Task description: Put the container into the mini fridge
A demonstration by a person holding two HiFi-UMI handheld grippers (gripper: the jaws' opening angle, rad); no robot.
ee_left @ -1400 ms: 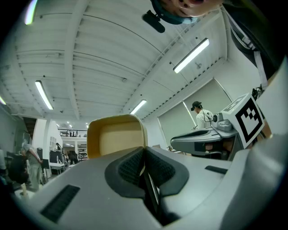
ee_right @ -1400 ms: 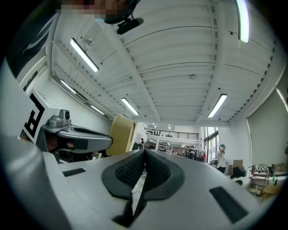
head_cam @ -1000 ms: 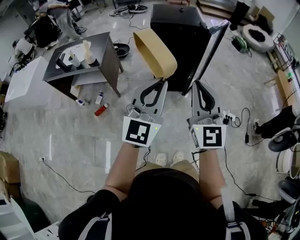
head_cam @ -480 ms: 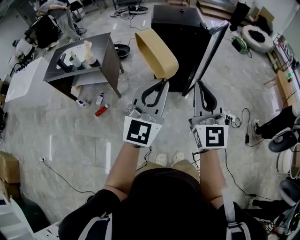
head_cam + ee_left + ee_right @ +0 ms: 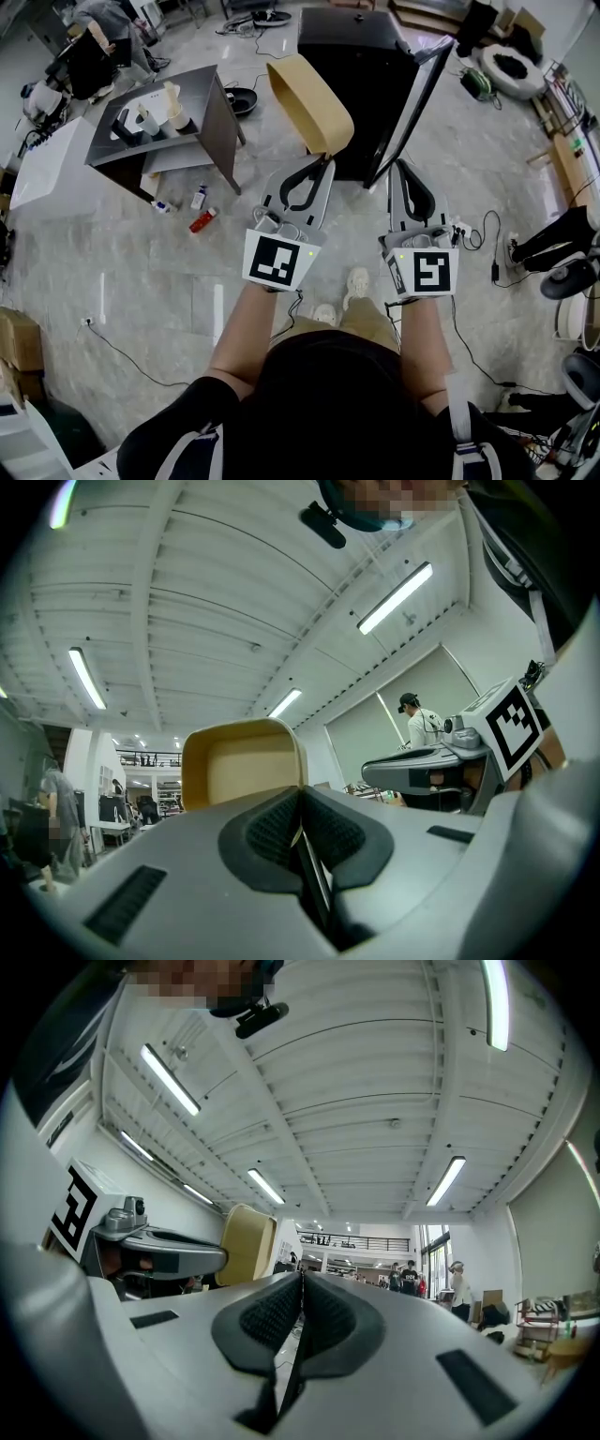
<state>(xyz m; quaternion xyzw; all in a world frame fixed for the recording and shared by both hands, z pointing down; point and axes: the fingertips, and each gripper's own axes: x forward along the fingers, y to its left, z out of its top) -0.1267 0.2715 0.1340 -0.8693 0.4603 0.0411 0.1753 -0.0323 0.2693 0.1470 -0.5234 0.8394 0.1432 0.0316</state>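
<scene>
In front of the mini fridge (image 5: 361, 84), over its left front corner in the head view, the tan container (image 5: 309, 103) sticks out from the left gripper (image 5: 322, 164), whose jaws are pinched onto its thin wall. Its long axis runs on from the jaws, up and away toward the fridge, so the left hand is the nearer, carrying one. The right gripper (image 5: 403, 169), jaws pressed together on nothing, hovers at the lower edge of the open door (image 5: 417, 94).
</scene>
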